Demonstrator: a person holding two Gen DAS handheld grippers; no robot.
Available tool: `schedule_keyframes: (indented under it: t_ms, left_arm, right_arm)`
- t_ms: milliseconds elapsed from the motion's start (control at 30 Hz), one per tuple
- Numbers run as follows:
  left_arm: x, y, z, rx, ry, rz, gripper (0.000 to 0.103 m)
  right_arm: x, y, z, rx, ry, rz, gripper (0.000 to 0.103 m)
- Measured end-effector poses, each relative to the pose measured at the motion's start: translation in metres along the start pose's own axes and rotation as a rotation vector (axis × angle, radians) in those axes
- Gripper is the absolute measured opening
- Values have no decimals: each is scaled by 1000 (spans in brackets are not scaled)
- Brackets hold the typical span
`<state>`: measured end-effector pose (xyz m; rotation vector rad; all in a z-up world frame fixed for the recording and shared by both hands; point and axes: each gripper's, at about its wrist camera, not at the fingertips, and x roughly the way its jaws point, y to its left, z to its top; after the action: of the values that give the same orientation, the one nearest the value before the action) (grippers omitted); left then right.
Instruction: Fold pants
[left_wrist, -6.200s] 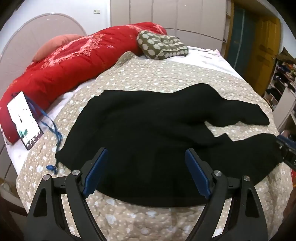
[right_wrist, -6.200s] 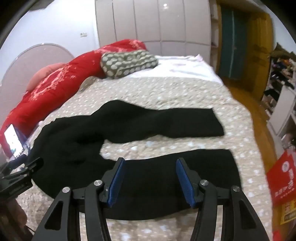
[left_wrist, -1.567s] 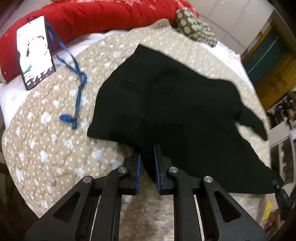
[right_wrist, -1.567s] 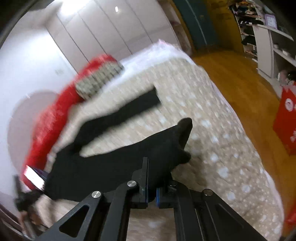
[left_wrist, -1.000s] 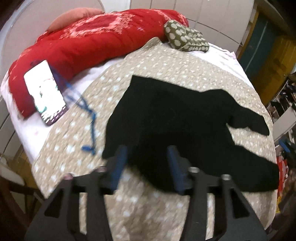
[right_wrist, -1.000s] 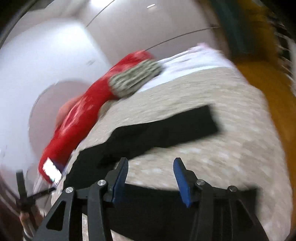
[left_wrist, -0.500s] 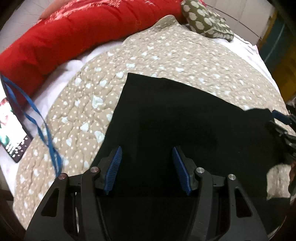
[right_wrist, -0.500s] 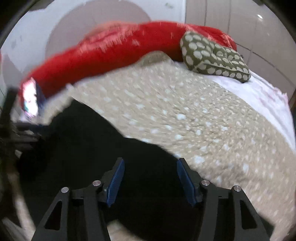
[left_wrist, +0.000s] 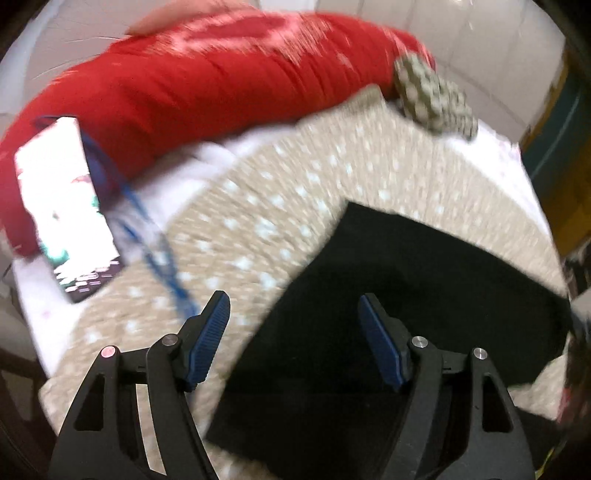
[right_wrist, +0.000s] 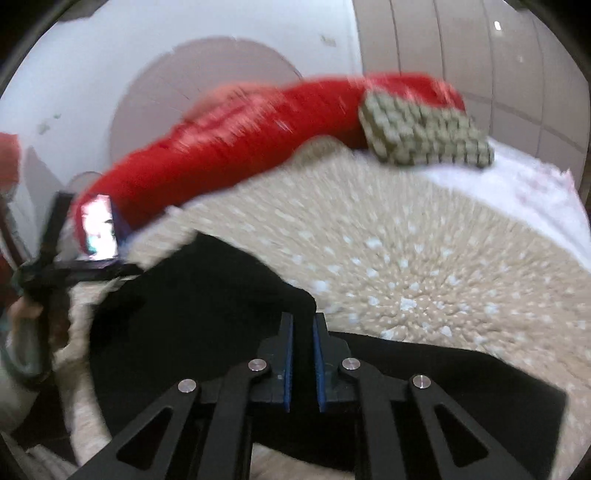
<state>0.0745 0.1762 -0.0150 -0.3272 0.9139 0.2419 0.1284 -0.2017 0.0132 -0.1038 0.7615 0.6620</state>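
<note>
At the far left of the left wrist view a phone (left_wrist: 68, 206) with a lit screen lies on the white sheet (left_wrist: 207, 162) of the bed, leaning against a long red quilt (left_wrist: 207, 85) that runs along the headboard side. A blue lanyard (left_wrist: 155, 254) trails from the phone down across the beige dotted bedspread (left_wrist: 295, 192). The left gripper (left_wrist: 293, 339) hangs over the near edge of the bedspread with its blue pads wide apart; its jaws have just been opening, and nothing is pinched between them. Its left pad is over bare bedspread, its right pad over the black pants (left_wrist: 424, 295), which lie flat on the right part of the bed as a broad dark slab with a straight left edge. Beyond, a green-grey dotted pillow (left_wrist: 432, 98) rests against the end of the red quilt. In the right wrist view the person's hand (right_wrist: 26, 314) shows at the left edge around the other tool's handle. The right gripper (right_wrist: 303, 363) has its pads drawn close together after closing just now, with black cloth of the pants between them; the picture is blurred, so how firmly it bites cannot be told. The wardrobe doors (right_wrist: 461, 55) stand behind the bed.
</note>
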Motion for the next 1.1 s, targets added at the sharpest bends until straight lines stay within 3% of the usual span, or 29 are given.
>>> schedule_keyframes:
  t_ms: [100,200,300,367,433,500,533,567,633,767,867,1000,1033,1100]
  left_arm:
    - [-36,13,-4,-27,-66,-9,73]
    - [-57,16,-10,-19,-89,-21,73]
    - [-65,17,-19,-7,-84,-37,73]
    - [-67,18,-27,-4,-79,-39,73]
    - [-68,19,-29,-14,-75,-48,73]
    - [-69,19,-30,-17,-70,-68,73]
    - [-67,18,-29,-12,-66,-72,73]
    - [-64,17,-29,-7,-62,-67,73]
    - [-56,14,-30,-3,-50,-52,73]
    - [-27,18,-26,-21,5,-19,73]
    - [-12,27,-21,-54,32,-19,73]
    - [-5,42,-16,-98,41,-17,73]
    - [-6,45,-15,-108,39,-20,73]
    - [-8,49,-13,-117,38,-26,73]
  right_arm:
    - [-51,53,-24,-90,-53,-10,9]
    - [-72,101,-66,-141,-38,25,9]
    - [-54,131,-122,-128,105,117,8]
    - [-36,139,-153,-106,209,77,8]
    - [-40,135,-163,-55,216,48,8]
    - [-60,125,-156,18,141,73,10]
    - [-75,117,-147,71,80,89,19]
    - [-83,112,-138,105,40,93,45]
    - [-95,103,-115,181,-50,120,69]
    - [-74,123,-72,192,-93,167,69]
    - [-29,159,-48,96,-45,180,69]
    - [37,203,-42,-44,41,120,69]
    - [54,213,-45,-87,69,92,67]
    - [80,221,-48,-151,104,22,49]
